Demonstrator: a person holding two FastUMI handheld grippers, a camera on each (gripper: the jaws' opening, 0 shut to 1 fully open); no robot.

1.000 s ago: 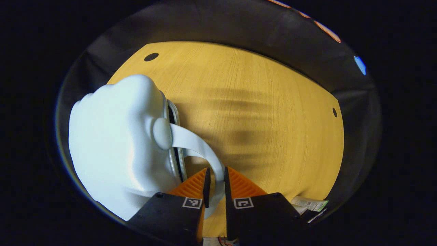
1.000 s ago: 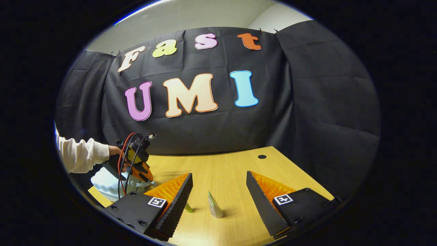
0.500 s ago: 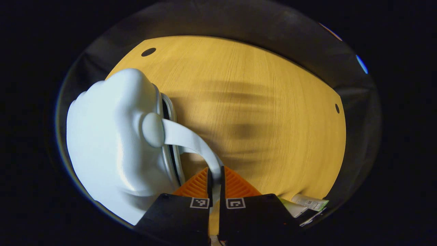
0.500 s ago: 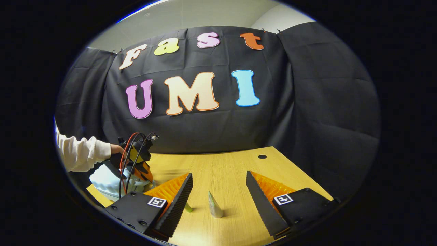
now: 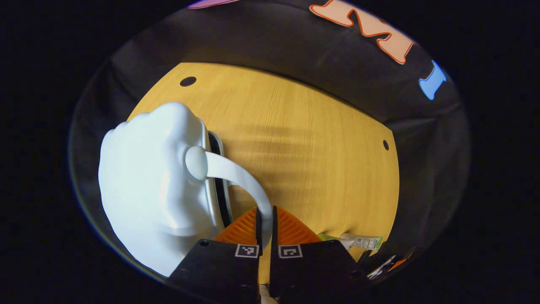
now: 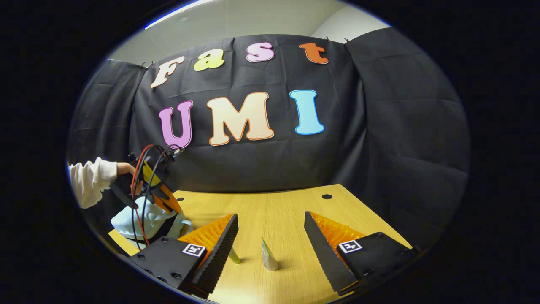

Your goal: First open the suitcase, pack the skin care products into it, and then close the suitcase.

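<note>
The white hard-shell suitcase [image 5: 147, 190] lies at the left of the wooden table [image 5: 320, 160]. Its curved white handle [image 5: 236, 175] runs down between my left gripper's [image 5: 265, 213] fingers, which are shut on it. A dark gap shows along the shell's seam, so the lid stands a little raised. A skin care tube [image 5: 358, 242] lies at the lower right. In the right gripper view my right gripper [image 6: 270, 230] hangs open over the table, with a tube [image 6: 268, 255] standing upright between its fingers and a green item [image 6: 234, 255] beside the left finger. Far left, the left gripper [image 6: 171, 204] holds the suitcase [image 6: 143, 219] handle.
A hand in a white sleeve [image 6: 90, 183] holds the left gripper, with red and black cables looping off it. Cable holes [image 5: 188, 81] [image 6: 326, 196] sit near the table's far corners. The black cloth wall stands right behind the table's back edge.
My left gripper closed fully on the handle, then rose and tilted up, lifting the suitcase lid so a dark gap opened. The right gripper barely moved.
</note>
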